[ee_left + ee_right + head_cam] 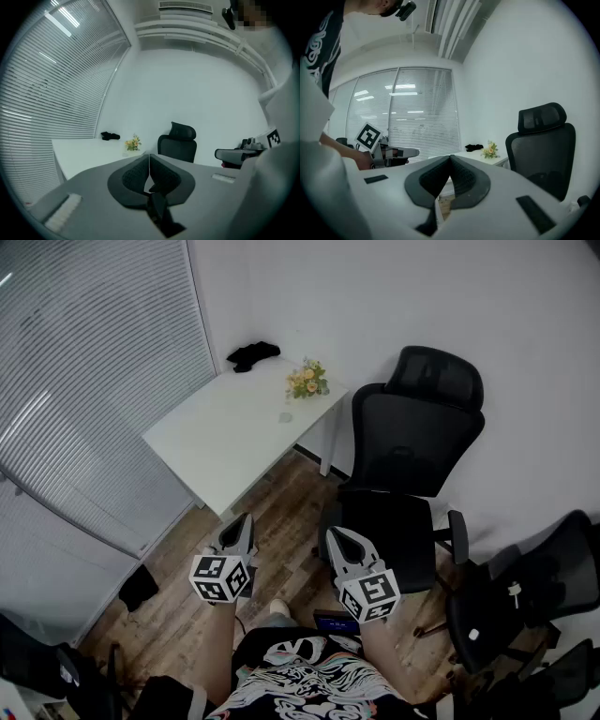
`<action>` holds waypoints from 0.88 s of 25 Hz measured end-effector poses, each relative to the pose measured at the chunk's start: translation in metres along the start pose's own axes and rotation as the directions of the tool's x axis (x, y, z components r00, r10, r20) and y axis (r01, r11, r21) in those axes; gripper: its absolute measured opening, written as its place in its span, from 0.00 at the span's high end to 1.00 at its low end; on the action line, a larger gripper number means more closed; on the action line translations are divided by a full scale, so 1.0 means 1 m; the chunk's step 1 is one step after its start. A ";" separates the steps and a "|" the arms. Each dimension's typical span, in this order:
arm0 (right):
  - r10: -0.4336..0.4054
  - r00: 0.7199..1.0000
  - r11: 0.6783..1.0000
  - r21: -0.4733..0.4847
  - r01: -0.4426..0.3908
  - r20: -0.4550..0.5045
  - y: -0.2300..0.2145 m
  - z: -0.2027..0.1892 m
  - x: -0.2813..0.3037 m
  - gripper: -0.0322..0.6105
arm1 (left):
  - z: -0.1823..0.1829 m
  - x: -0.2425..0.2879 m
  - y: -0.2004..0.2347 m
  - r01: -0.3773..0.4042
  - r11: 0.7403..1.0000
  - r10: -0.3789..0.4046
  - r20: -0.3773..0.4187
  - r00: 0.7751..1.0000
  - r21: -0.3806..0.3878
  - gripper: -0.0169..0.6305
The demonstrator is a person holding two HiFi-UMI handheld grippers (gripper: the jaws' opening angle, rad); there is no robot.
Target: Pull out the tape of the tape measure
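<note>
small office, white desk (239, 427), black swivel chairs (412, 442), window blinds (84, 362), wood floor (187, 615)

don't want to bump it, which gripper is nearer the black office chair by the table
Right. The right gripper hovers just beside the black office chair; the left gripper is farther away, near the white table.

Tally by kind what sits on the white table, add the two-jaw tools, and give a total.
Flower bunch: 1
Black bundle: 1
Small pale item, too small to identify: 1
Tools, left tool and right tool, both shut and empty: 2
Total: 5
</note>
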State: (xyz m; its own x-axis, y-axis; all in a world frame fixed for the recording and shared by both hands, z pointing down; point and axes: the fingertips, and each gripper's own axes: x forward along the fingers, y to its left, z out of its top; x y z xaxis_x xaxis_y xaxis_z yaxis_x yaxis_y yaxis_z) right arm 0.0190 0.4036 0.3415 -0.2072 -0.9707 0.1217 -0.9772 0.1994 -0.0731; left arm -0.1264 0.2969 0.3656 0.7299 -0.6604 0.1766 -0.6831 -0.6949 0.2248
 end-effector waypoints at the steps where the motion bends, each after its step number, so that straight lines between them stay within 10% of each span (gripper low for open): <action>1: 0.000 1.000 1.000 0.002 0.000 0.001 0.002 0.000 0.001 0.95 | 0.000 0.000 -0.001 0.006 1.000 -0.006 -0.002 1.000 0.001 0.96; 10: -0.004 1.000 1.000 -0.026 0.003 -0.018 0.012 -0.006 -0.003 0.95 | 0.002 -0.007 -0.017 0.134 0.985 -0.128 0.058 0.990 -0.110 0.97; 22: -0.038 0.998 0.999 0.000 0.038 -0.055 -0.016 -0.024 0.024 0.95 | -0.014 0.011 0.016 -0.018 1.000 0.018 -0.003 1.000 -0.009 0.97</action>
State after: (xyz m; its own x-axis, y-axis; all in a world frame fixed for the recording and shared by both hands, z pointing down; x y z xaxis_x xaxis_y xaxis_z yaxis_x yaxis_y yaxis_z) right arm 0.0284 0.3805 0.3691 -0.1718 -0.9688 0.1788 -0.9844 0.1619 -0.0687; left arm -0.1285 0.2825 0.3843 0.7178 -0.6717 0.1832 -0.6956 -0.6805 0.2306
